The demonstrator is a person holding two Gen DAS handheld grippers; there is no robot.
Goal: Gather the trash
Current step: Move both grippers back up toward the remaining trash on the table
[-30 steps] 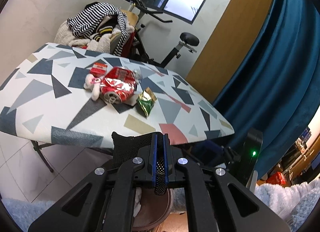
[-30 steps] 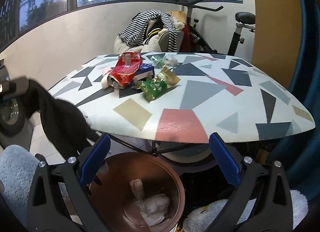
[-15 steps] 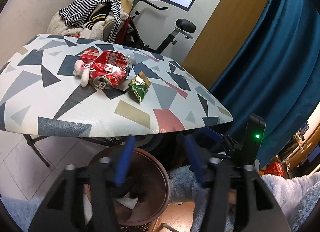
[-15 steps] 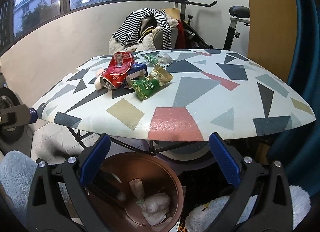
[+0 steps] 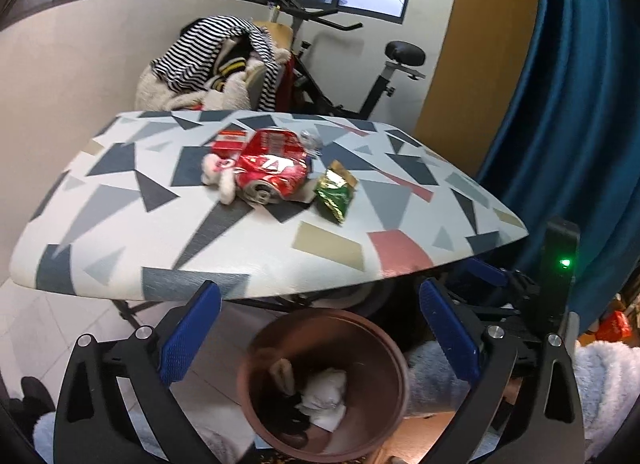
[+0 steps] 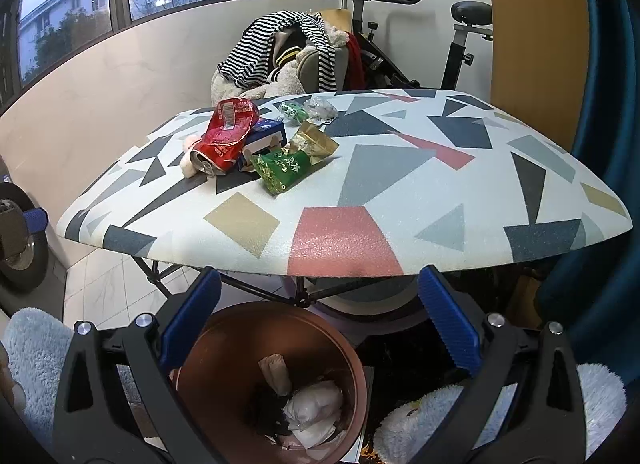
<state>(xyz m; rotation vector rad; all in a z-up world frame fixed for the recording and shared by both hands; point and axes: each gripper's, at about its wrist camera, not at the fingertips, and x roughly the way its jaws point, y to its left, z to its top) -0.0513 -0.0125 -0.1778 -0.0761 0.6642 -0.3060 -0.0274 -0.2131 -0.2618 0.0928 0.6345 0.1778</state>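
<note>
Both grippers' fingers (image 5: 188,334) (image 6: 448,324) empty, left still opening, right wide, above the bin (image 6: 224,344) below the table edge (image 6: 340,264).

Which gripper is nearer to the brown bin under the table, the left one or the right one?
Too close to call. The left gripper and the right gripper both hang just above the brown bin, jaws wide with nothing between them; the left's are opening.
</note>
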